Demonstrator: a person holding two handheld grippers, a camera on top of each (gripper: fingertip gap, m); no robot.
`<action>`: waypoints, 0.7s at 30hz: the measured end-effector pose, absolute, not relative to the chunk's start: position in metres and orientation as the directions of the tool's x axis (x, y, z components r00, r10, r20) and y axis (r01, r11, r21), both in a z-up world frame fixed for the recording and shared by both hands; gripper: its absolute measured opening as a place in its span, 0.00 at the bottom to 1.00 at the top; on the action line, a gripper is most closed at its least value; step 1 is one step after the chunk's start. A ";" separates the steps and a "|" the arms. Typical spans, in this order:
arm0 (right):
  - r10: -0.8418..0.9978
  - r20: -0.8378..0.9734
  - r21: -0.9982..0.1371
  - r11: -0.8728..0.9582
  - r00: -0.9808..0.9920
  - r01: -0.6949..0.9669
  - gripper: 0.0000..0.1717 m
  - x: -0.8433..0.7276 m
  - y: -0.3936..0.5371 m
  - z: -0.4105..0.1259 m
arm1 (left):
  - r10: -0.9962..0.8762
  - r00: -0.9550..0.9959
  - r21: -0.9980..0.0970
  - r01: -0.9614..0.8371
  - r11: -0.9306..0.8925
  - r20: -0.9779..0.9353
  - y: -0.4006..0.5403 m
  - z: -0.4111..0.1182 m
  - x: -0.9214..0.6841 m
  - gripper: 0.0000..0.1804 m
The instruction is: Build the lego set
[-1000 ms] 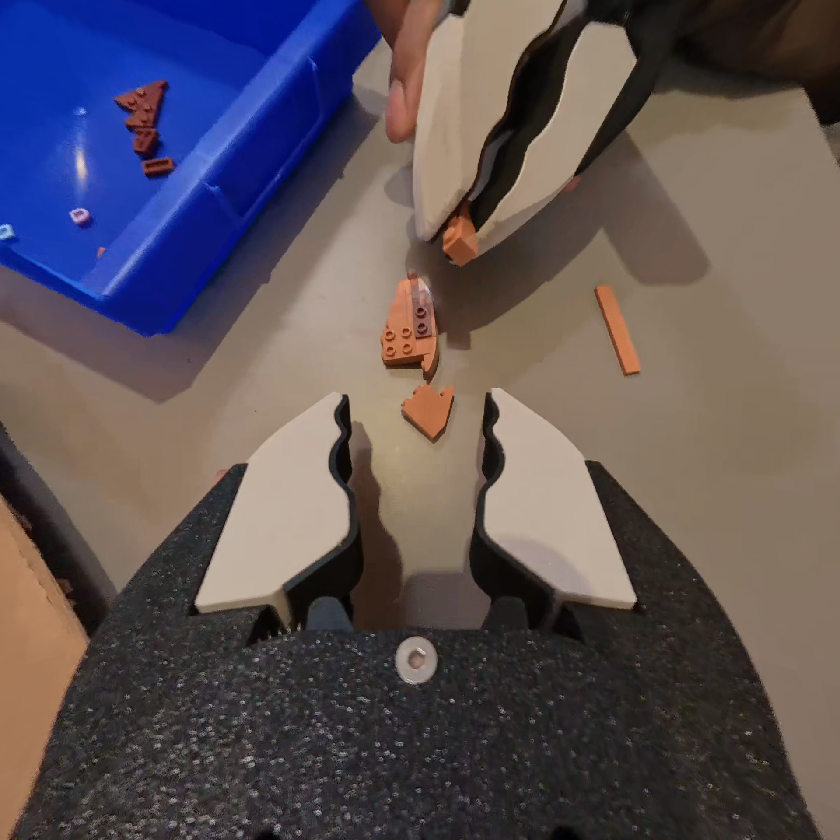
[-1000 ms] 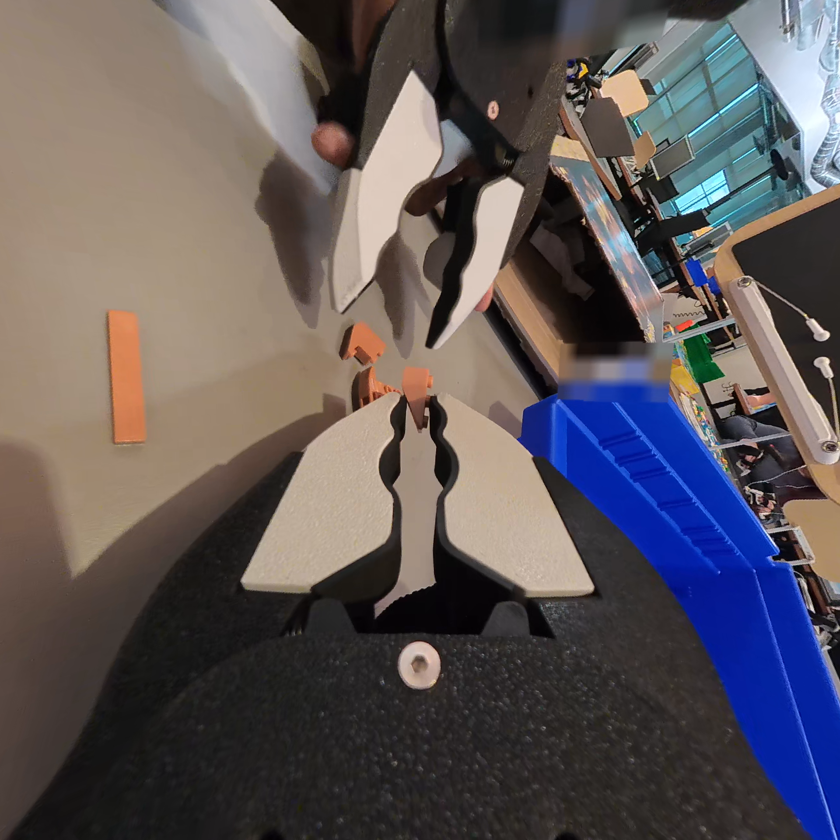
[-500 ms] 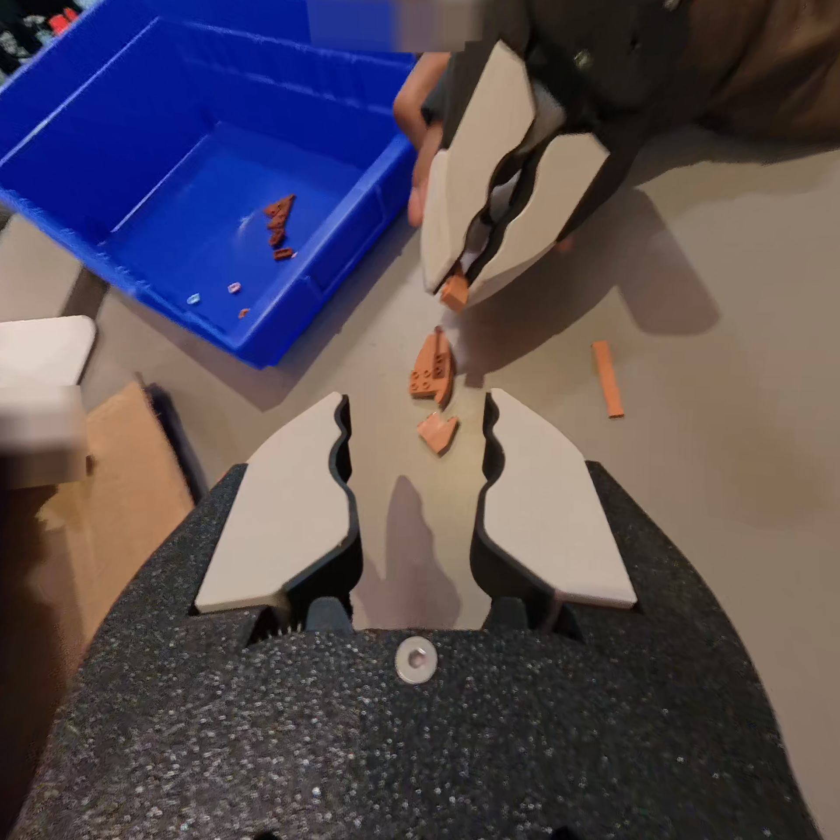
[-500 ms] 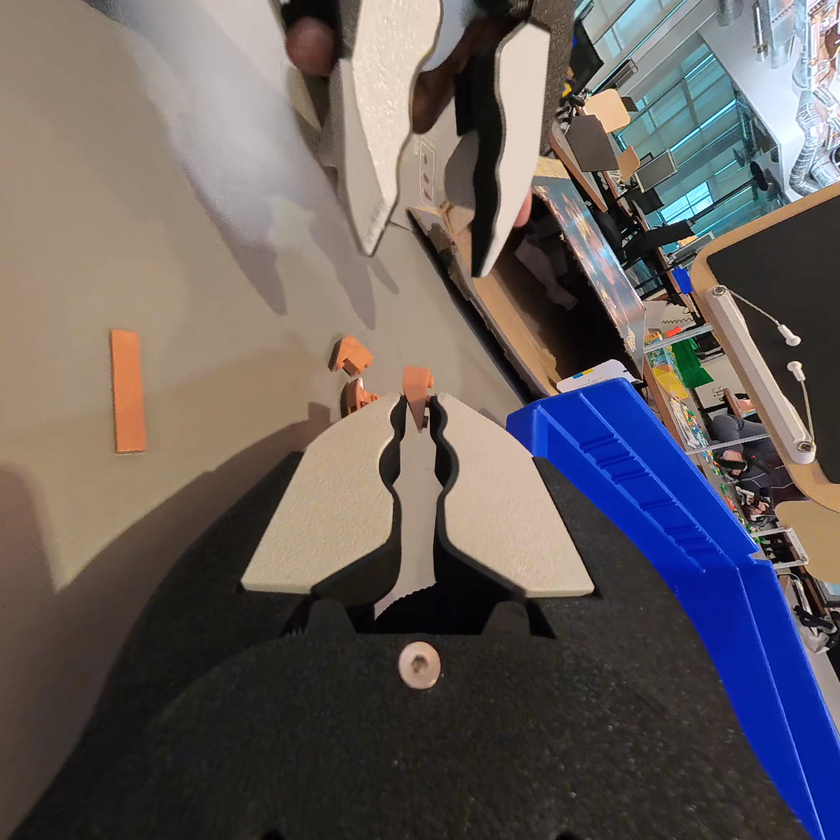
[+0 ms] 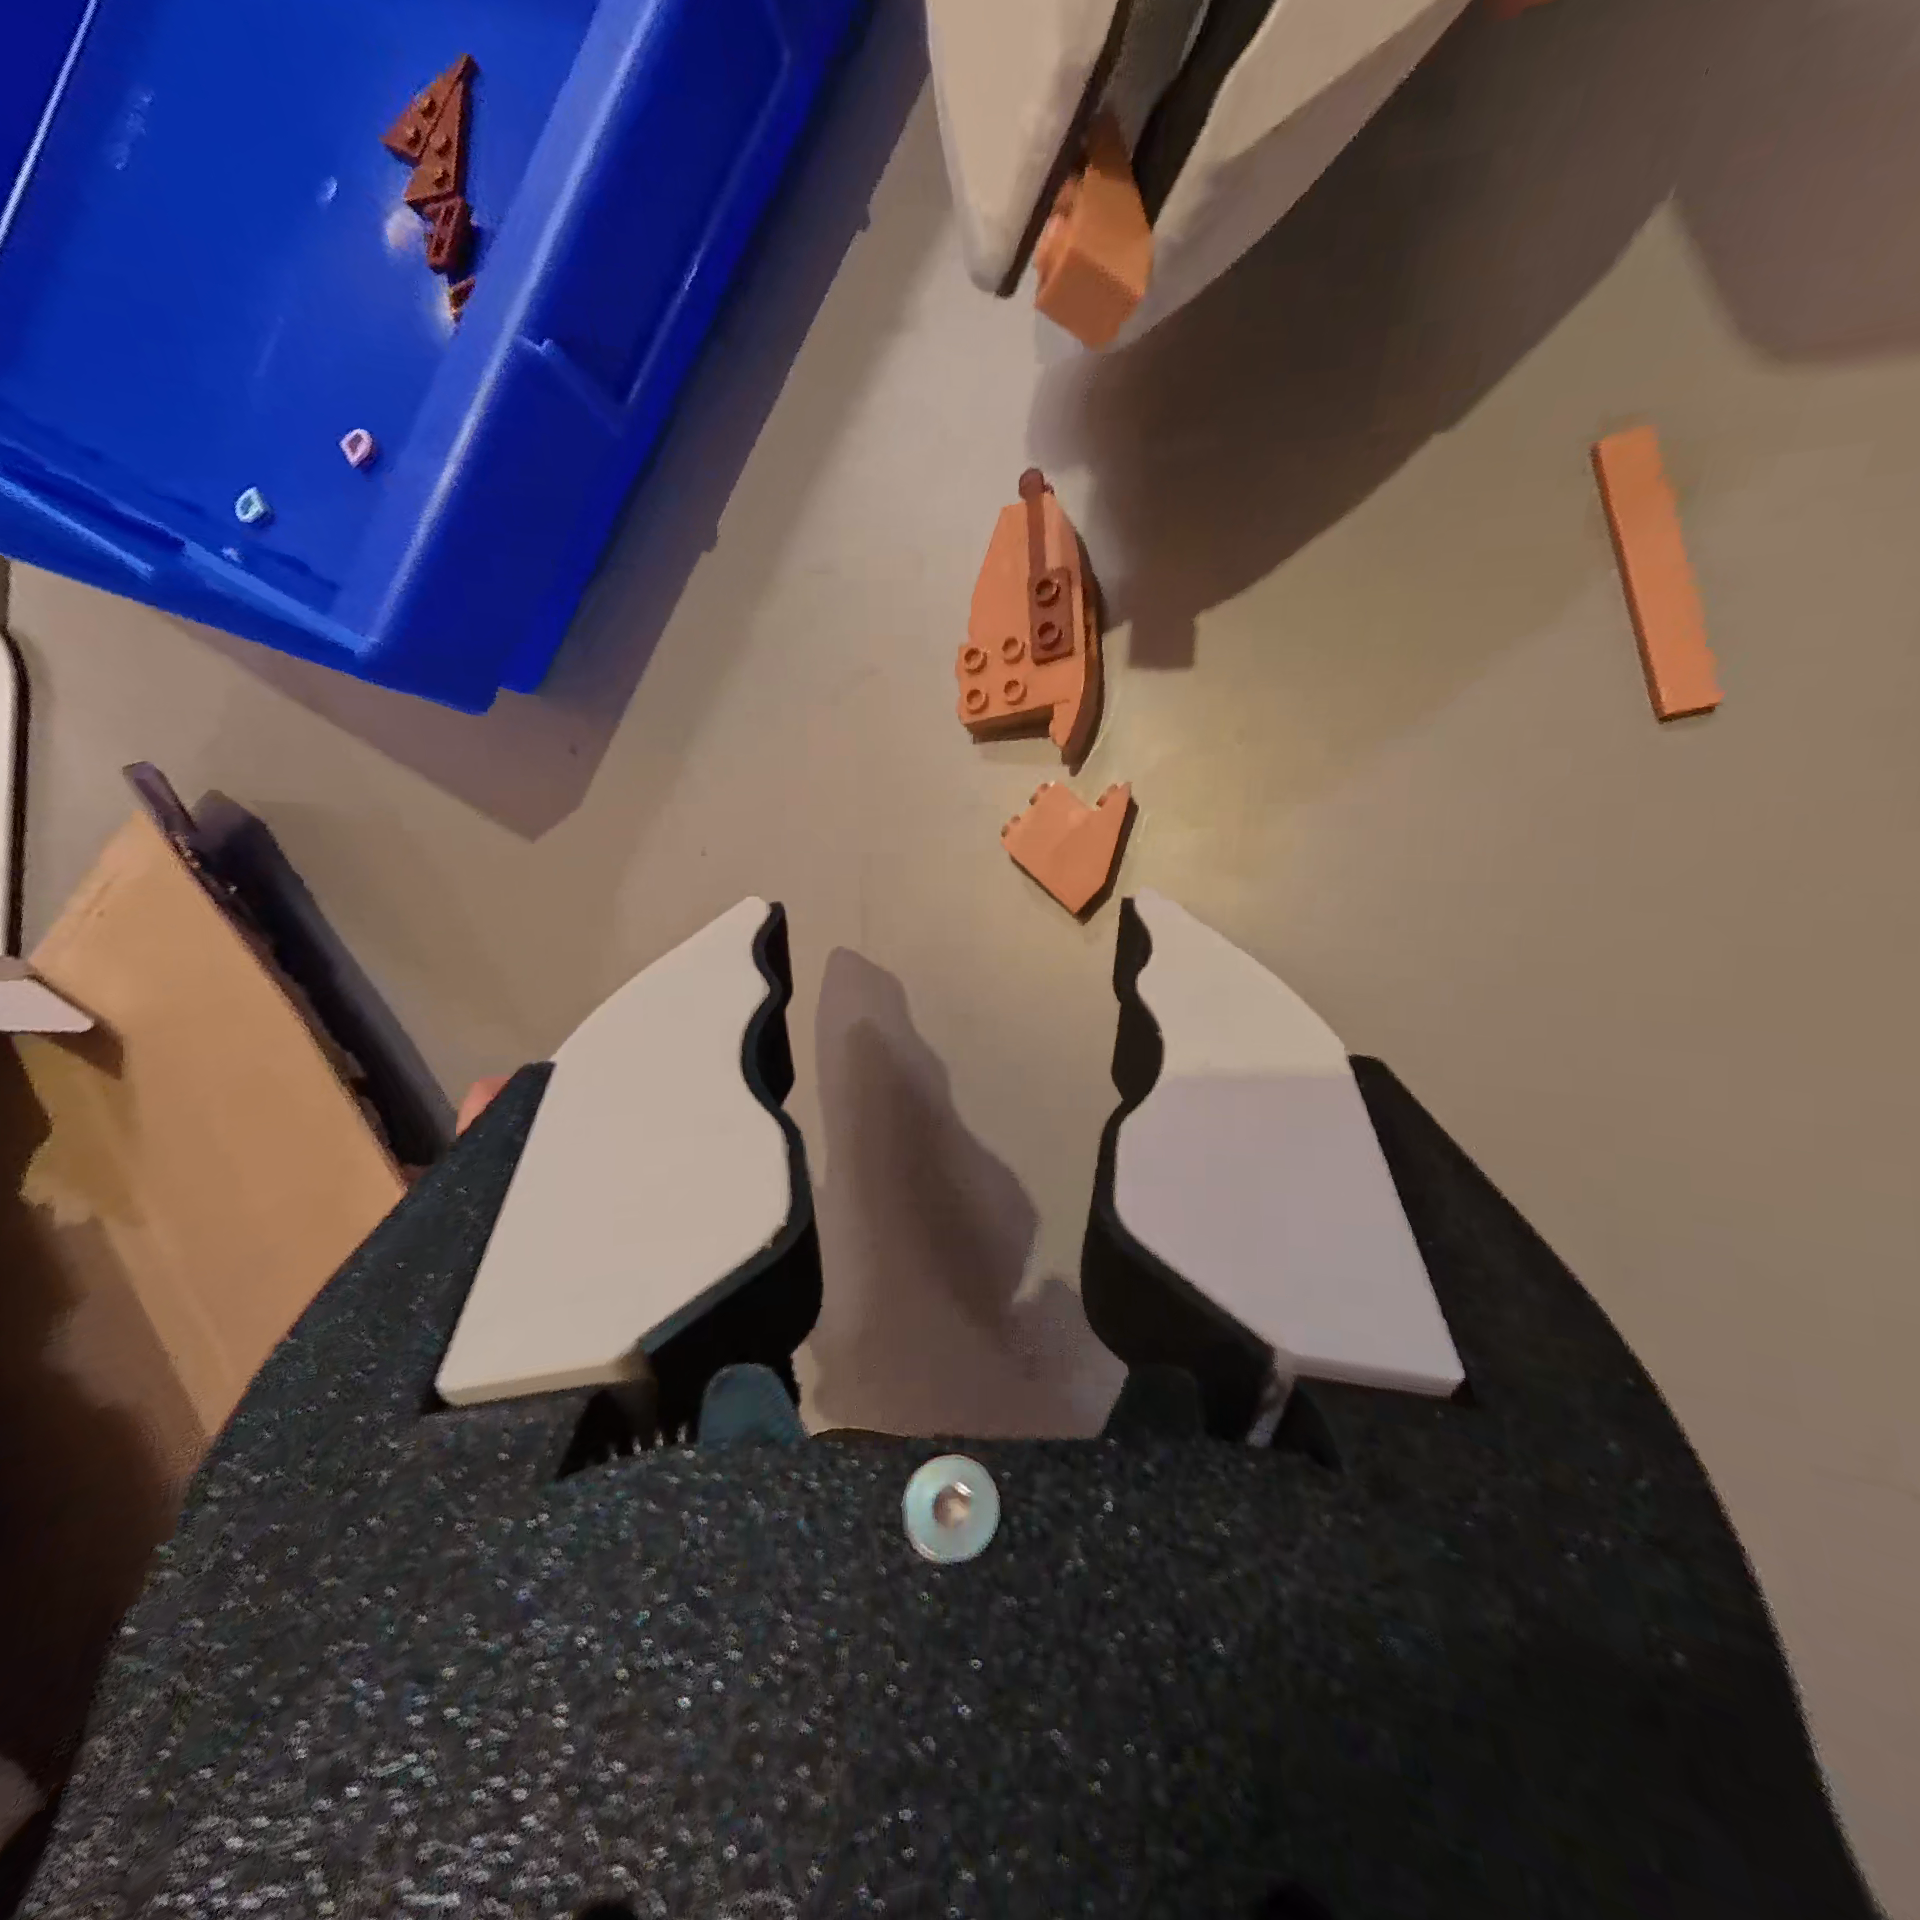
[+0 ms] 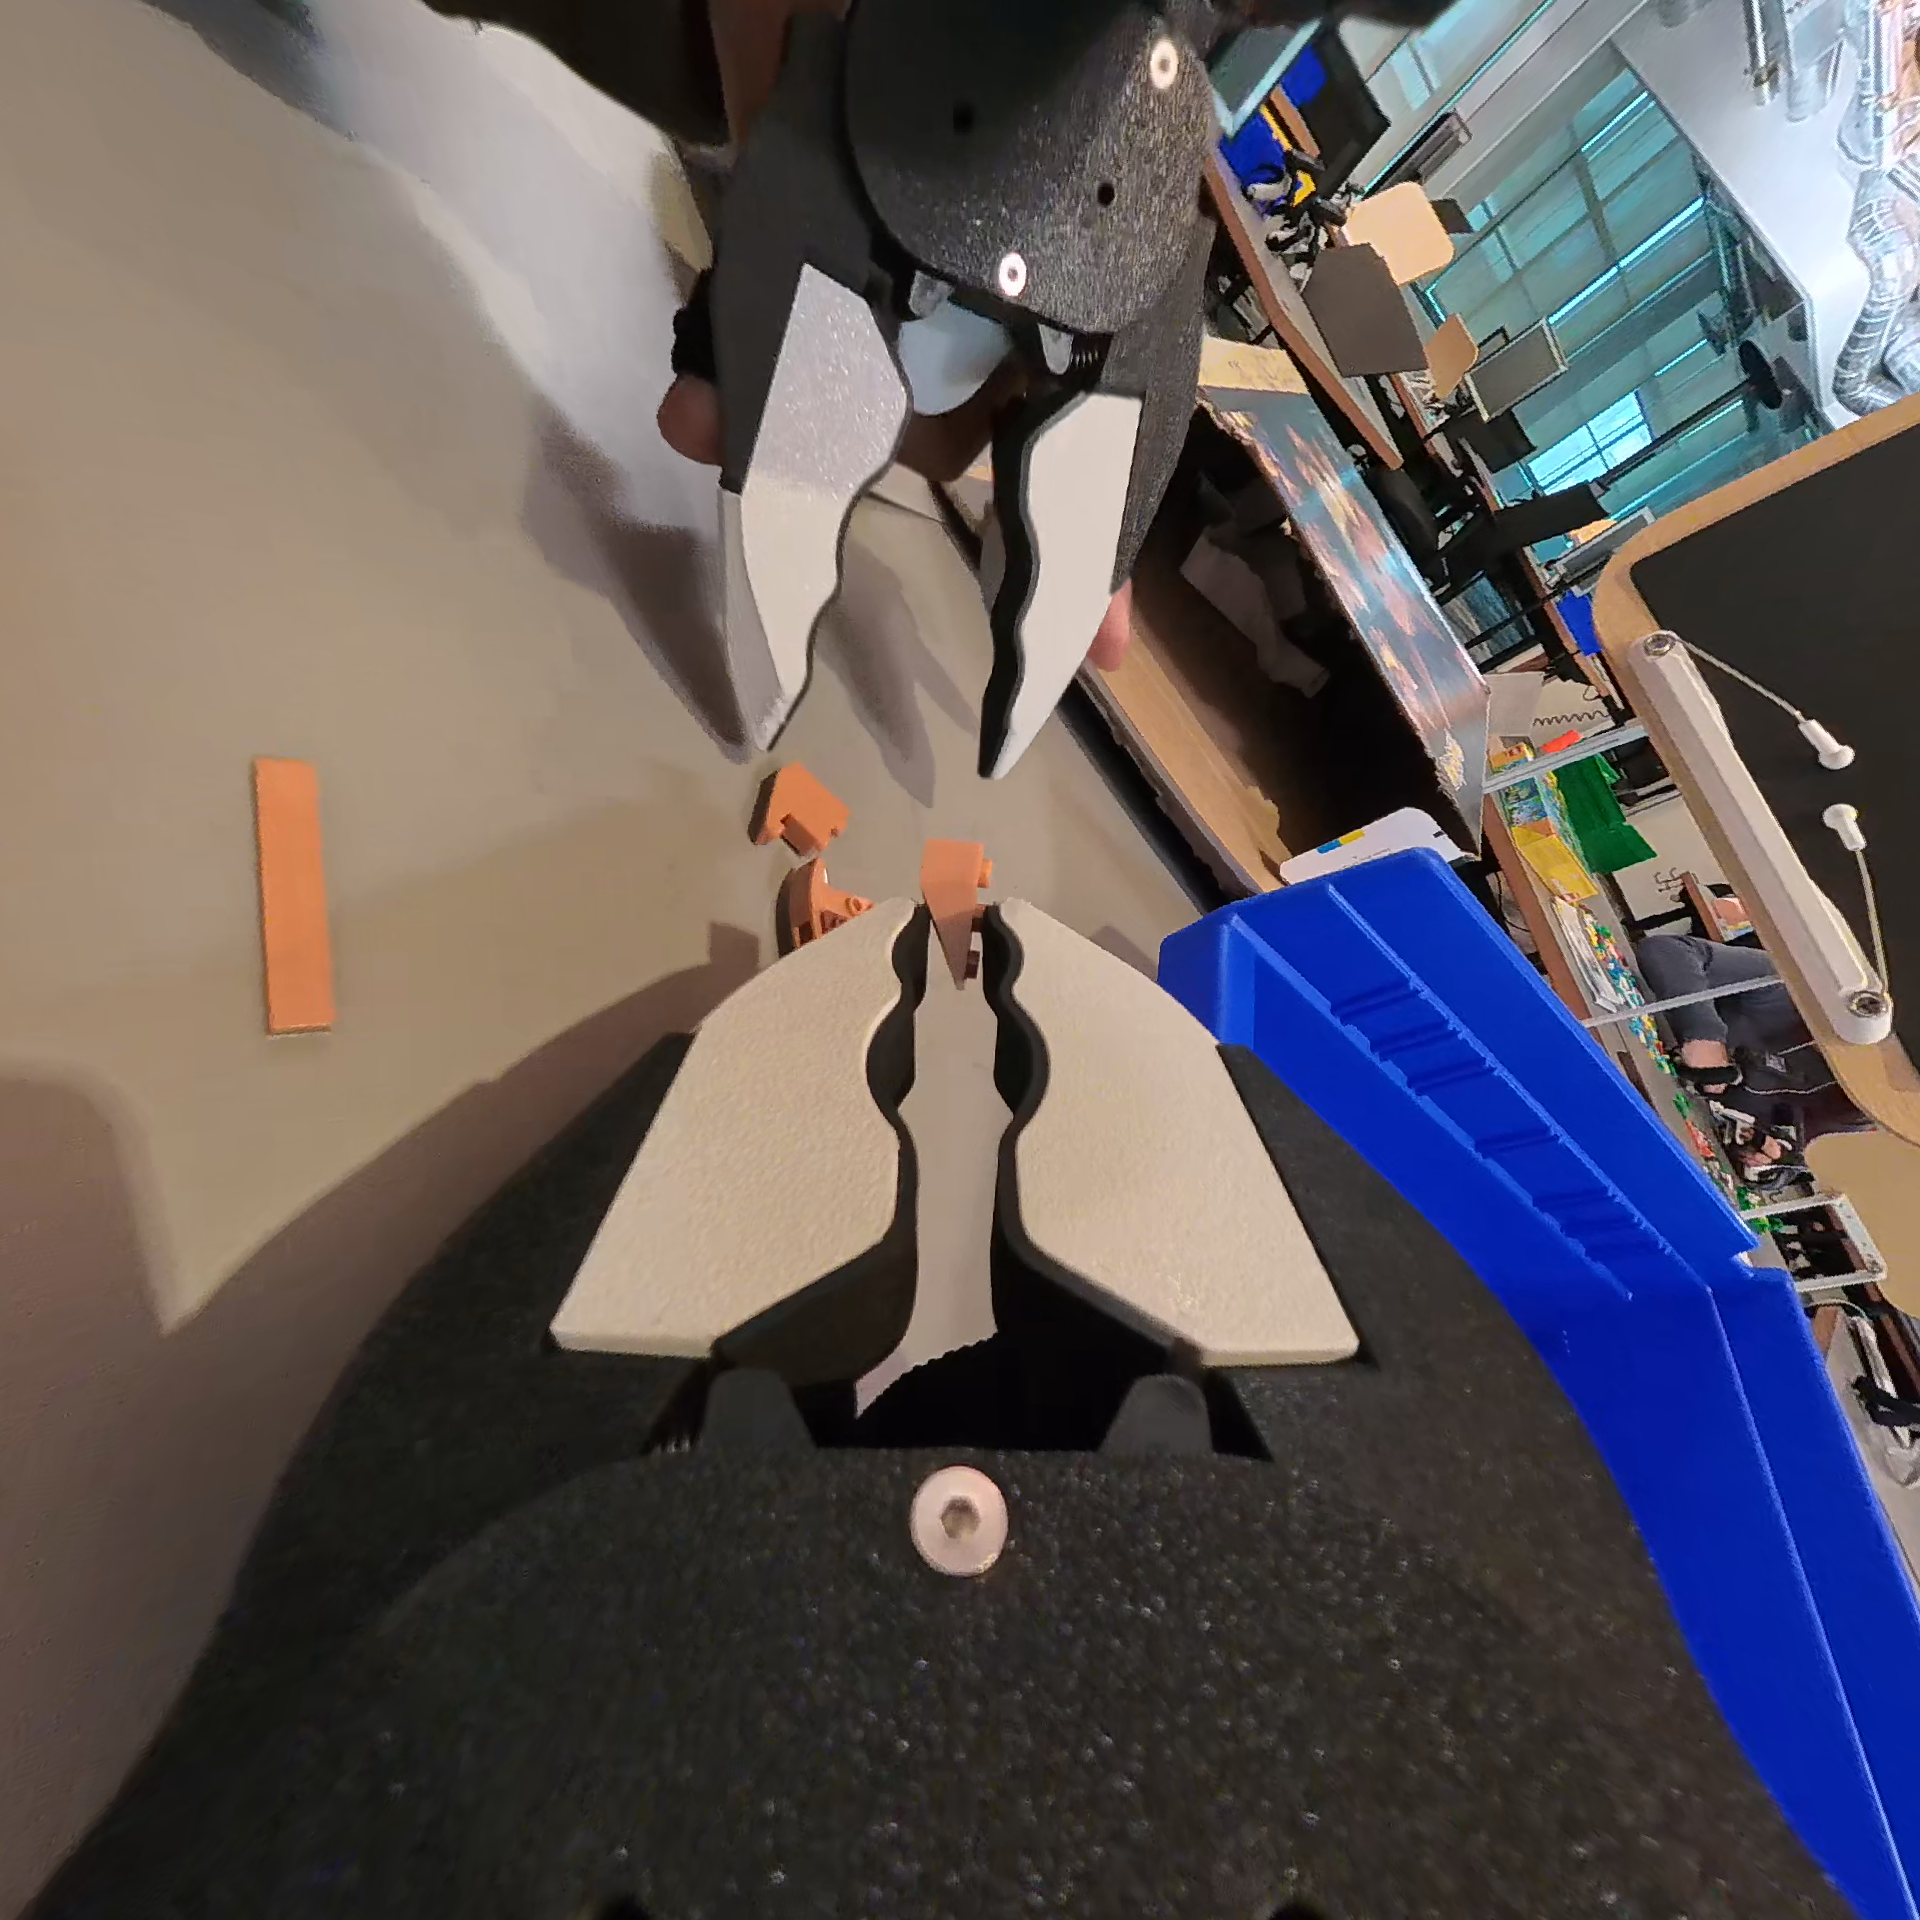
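Orange plastic wedge brick [image 6: 951, 894] is clamped in our right gripper's [image 6: 954, 912] nearly shut jaws above the grey surface [image 5: 1455, 935], while our left gripper [image 5: 951, 914] hangs wide open, empty, nearest a notched orange brick [image 5: 1075, 847].

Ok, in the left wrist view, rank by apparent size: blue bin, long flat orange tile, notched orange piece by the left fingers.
1. Blue bin, largest though cropped.
2. Long flat orange tile.
3. Notched orange piece, a near tie with the tile; it lies closer to the camera.
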State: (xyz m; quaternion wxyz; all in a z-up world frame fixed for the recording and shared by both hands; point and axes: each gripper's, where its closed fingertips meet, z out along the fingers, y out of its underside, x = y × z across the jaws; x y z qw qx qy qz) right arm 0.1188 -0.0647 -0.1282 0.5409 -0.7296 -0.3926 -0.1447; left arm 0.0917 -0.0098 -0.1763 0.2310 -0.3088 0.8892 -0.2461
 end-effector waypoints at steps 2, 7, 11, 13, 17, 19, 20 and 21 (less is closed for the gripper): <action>0.418 0.631 -0.680 -0.107 0.653 0.725 0.05 0.119 -0.065 -0.128 | -0.659 -0.713 -0.577 -0.442 0.687 -0.239 -0.011 -0.180 0.093 0.32; 0.419 0.630 -0.679 -0.112 0.654 0.725 0.05 0.120 -0.065 -0.129 | -0.644 -0.743 -0.565 -0.458 0.687 -0.181 -0.023 -0.186 0.088 0.27; 0.423 0.630 -0.677 -0.112 0.651 0.727 0.05 0.119 -0.064 -0.130 | -0.615 -0.776 -0.574 -0.444 0.688 -0.136 -0.034 -0.188 0.081 0.21; 0.429 0.629 -0.675 -0.112 0.648 0.730 0.05 0.117 -0.064 -0.132 | -0.598 -0.789 -0.571 -0.429 0.700 -0.140 -0.036 -0.188 0.079 0.21; 0.446 0.623 -0.673 -0.112 0.642 0.731 0.05 0.113 -0.064 -0.135 | -0.609 -0.772 -0.582 -0.414 0.700 -0.183 -0.032 -0.187 0.089 0.22; 0.453 0.621 -0.671 -0.114 0.639 0.733 0.05 0.112 -0.064 -0.137 | -0.608 -0.775 -0.595 -0.409 0.691 -0.174 -0.033 -0.187 0.091 0.20; 0.456 0.620 -0.671 -0.114 0.638 0.733 0.05 0.112 -0.064 -0.137 | -0.600 -0.783 -0.599 -0.403 0.691 -0.165 -0.034 -0.188 0.090 0.18; 0.458 0.619 -0.671 -0.114 0.638 0.733 0.05 0.111 -0.064 -0.138 | -0.590 -0.793 -0.603 -0.398 0.691 -0.153 -0.037 -0.188 0.088 0.14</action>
